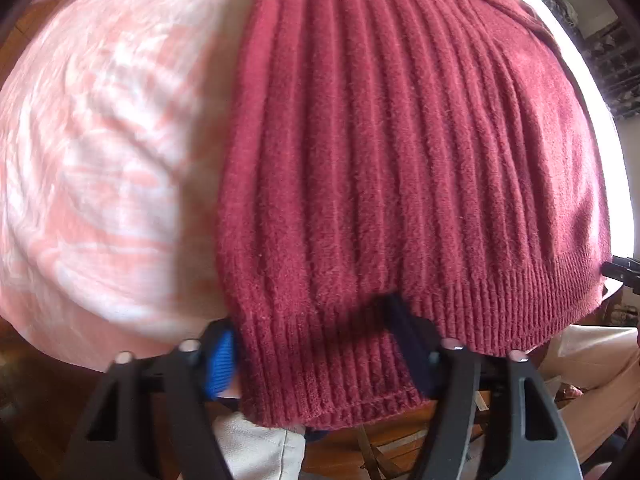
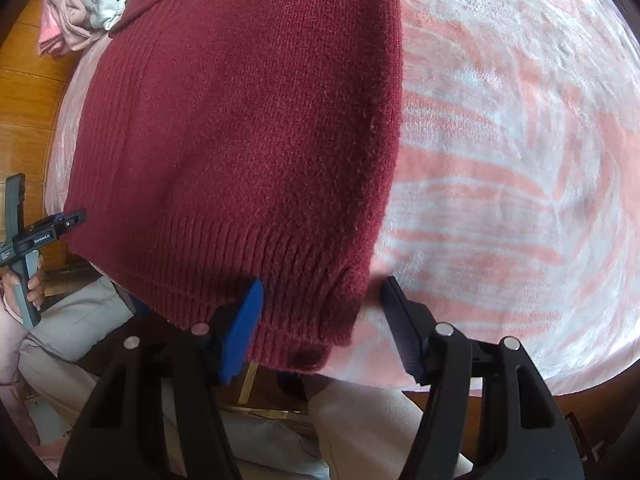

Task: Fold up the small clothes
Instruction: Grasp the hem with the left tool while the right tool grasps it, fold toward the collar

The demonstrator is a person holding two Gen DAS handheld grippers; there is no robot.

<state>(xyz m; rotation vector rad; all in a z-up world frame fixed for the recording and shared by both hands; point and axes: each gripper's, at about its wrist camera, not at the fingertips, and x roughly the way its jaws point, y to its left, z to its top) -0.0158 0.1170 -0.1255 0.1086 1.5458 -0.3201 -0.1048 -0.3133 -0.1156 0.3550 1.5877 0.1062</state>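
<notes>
The maroon sweater (image 1: 400,152) is showing fuzzy ribbed knit; the pink blanket (image 2: 520,160) is looking plush; the wooden floor (image 2: 28,92) is gleaming; claw fingers (image 2: 404,328) are looking matt plastic.

sweater (image 1: 400,140): top cut off by frame | clothes pile (image 2: 86,4): items indistinct, partly cropped

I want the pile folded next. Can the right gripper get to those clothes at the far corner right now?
Probably not yet. The right gripper sits open around the sweater hem at the near edge, and the clothes pile lies far across the whole sweater. It would have to leave the hem first.
</notes>
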